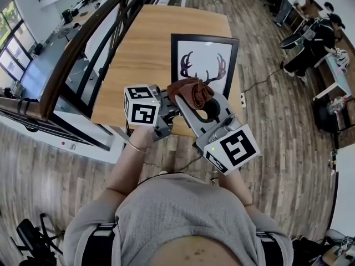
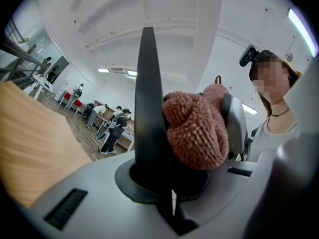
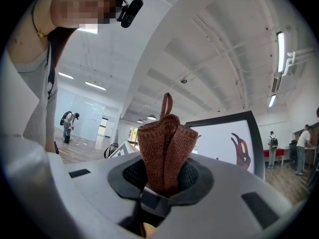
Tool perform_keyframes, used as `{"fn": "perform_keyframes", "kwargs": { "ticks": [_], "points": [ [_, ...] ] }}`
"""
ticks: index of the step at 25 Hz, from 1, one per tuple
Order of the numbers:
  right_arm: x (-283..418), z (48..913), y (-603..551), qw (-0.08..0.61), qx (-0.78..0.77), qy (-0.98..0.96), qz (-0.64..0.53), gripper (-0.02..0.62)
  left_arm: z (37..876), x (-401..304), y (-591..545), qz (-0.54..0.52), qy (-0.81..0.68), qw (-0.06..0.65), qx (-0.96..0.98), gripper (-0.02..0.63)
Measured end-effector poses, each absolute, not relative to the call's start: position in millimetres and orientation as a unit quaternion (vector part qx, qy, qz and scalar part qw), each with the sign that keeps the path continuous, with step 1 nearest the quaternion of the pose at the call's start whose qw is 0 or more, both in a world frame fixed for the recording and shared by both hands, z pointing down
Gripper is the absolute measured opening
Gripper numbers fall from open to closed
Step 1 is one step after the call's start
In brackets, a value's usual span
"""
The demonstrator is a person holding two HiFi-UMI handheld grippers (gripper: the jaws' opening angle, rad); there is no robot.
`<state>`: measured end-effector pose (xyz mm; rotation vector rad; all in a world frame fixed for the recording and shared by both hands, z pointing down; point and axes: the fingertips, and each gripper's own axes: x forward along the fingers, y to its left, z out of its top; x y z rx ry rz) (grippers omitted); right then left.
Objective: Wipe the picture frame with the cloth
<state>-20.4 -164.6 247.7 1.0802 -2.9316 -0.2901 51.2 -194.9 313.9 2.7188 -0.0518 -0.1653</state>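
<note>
The picture frame (image 1: 204, 60), black-edged with an antler print, lies flat on the wooden table (image 1: 144, 49). Both grippers hover over the table's near edge, in front of the frame. My right gripper (image 1: 192, 97) is shut on the brown knitted cloth (image 1: 191, 87), which bunches up out of its jaws (image 3: 165, 143). The frame (image 3: 224, 138) shows just beyond it. My left gripper (image 1: 173, 105) is shut, its dark jaws pressed together (image 2: 149, 83). The cloth (image 2: 197, 133) bulges right beside them; I cannot tell whether any of it is pinched there.
A dark stair railing (image 1: 83, 43) runs along the table's left side. Wood floor surrounds the table, with a cable (image 1: 260, 82) on it at the right. People sit at desks (image 1: 310, 37) far right. The person's torso (image 1: 177, 215) fills the bottom.
</note>
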Motion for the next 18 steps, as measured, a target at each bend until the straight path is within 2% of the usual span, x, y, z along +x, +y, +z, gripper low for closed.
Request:
{"fn": "perform_keyframes", "kwargs": {
  "ticks": [4,18],
  "points": [
    [-20.8,249.9,-159.5,0.007,0.346,-0.934,-0.091,0.097,315.7,51.8,-193.8,-0.062,-0.011,0.213,0.975,0.019],
    [-4.8,254.0,-135.4,-0.048,0.322,-0.945,-0.036,0.097,327.6,56.8,-200.2,-0.059,-0.012,0.233,0.971,0.018]
  ]
}}
